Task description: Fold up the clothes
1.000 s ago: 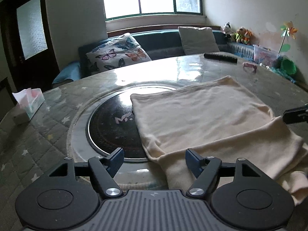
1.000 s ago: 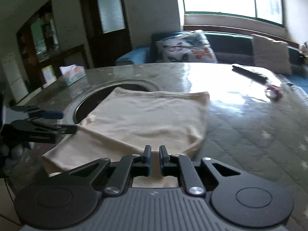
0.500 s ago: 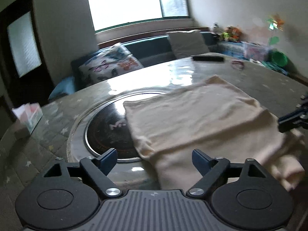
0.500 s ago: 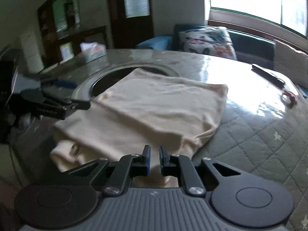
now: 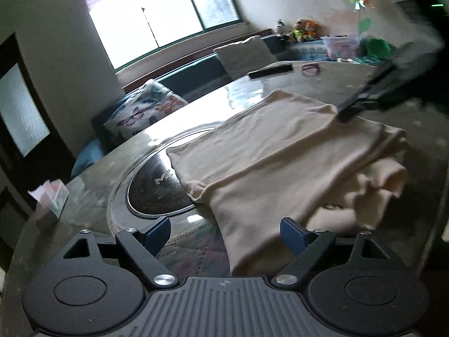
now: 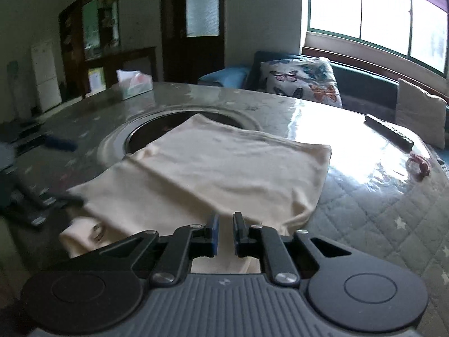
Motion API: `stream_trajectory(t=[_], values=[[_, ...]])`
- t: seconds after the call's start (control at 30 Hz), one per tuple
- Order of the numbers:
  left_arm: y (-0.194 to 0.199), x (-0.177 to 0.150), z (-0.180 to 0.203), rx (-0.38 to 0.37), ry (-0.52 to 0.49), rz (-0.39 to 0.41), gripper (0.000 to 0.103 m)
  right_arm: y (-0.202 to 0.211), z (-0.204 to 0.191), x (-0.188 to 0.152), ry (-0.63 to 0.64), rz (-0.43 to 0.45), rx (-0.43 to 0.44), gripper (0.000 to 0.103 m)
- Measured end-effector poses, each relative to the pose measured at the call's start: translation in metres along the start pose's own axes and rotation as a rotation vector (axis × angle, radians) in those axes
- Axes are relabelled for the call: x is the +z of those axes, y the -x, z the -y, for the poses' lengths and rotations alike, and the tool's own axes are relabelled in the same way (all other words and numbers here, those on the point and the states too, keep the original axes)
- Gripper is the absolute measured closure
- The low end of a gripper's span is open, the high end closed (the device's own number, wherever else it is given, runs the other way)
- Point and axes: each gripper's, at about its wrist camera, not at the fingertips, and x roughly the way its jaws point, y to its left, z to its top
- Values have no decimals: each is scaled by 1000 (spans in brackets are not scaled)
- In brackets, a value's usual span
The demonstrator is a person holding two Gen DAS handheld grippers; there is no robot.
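Cream garment (image 5: 280,163) lies partly folded on the round table (image 6: 378,196). In the left wrist view it fills the centre and right of frame. Its far-left corner overlaps the dark cooktop disc (image 5: 157,191) at centre left, and loose layers bunch at lower right. In the right wrist view it sits centre frame, with a fold line running diagonally from left of centre down toward my fingertips.

Left gripper (image 5: 224,231): fingers spread wide and holding nothing. The near hem of the cloth hangs between them at bottom centre, and I cannot tell whether it touches either pad.

Right gripper (image 6: 224,229): fingers nearly together with a narrow gap showing. Cloth lies directly beyond and below the tips. I cannot tell whether a thin edge is pinched, because the contact point is hidden by the fingers. In the left view this gripper appears blurred at upper right, with its tip at the garment's right edge.

Judgement: a fold is being set up or carried over.

To do it well:
- Confirm the right pinch takes all layers, not only the top one.
- Close the left fingers on the near hem before lifting.
- Move both sides level so the fold edge stays straight.
- Tuck the bunched lower-right layers under first, or they will bulge.
- Keep the cloth from snagging on the cooktop rim.
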Motion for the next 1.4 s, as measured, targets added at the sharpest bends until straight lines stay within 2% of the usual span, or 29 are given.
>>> stream_trajectory(t=[0.1, 0.2, 0.27, 0.37, 0.5, 0.6, 0.67, 0.7, 0.73, 0.77, 0.8, 0.9, 0.97, 1.03, 1.2, 1.23, 1.33, 1.4], values=[[13, -6, 1, -33, -48, 0, 19, -18, 9, -2, -27, -35, -14, 93], [20, -11, 8, -76, -107, 6, 22, -10, 9, -6, -23, -40, -3, 91], [20, -13, 17, -111, -147, 11, 26, 0, 7, -7, -7, -32, 9, 85], [13, -14, 31, -157, -187, 15, 37, 9, -2, -11, 48, -37, 39, 85], [6, -10, 44, -194, -211, 49, 46, 10, -10, -19, 113, -77, 51, 84], [0, -7, 49, -218, -225, 73, 62, 17, -14, -20, 148, -81, 54, 83], [-3, -3, 48, -238, -216, 76, 83, 25, -18, -19, 174, -81, 63, 83], [-5, -2, 47, -248, -207, 75, 86, 28, -19, -19, 187, -82, 64, 82], [-5, 2, 43, -255, -186, 79, 91, 33, -22, -20, 216, -88, 68, 77], [-6, 6, 39, -262, -165, 83, 93, 36, -23, -20, 233, -92, 72, 67], [-6, 10, 35, -269, -144, 87, 93, 41, -25, -20, 262, -98, 79, 62], [-10, 25, 21, -268, -79, 98, 93, 52, -33, -23, 349, -108, 117, 59], [-17, 33, 14, -271, -47, 98, 93, 50, -38, -25, 388, -100, 134, 42], [-25, 40, 8, -279, -18, 94, 94, 48, -43, -27, 427, -92, 150, 42], [-44, 49, -1, -296, 23, 66, 94, 25, -49, -31, 451, -57, 128, 44], [-47, 50, -3, -300, 32, 59, 93, 20, -46, -30, 434, -65, 131, 49], [-52, 46, -5, -307, 44, 43, 91, 8, -32, -22, 330, -106, 151, 78], [-50, 42, -6, -303, 47, 39, 90, 5, -21, -14, 252, -123, 167, 87]])
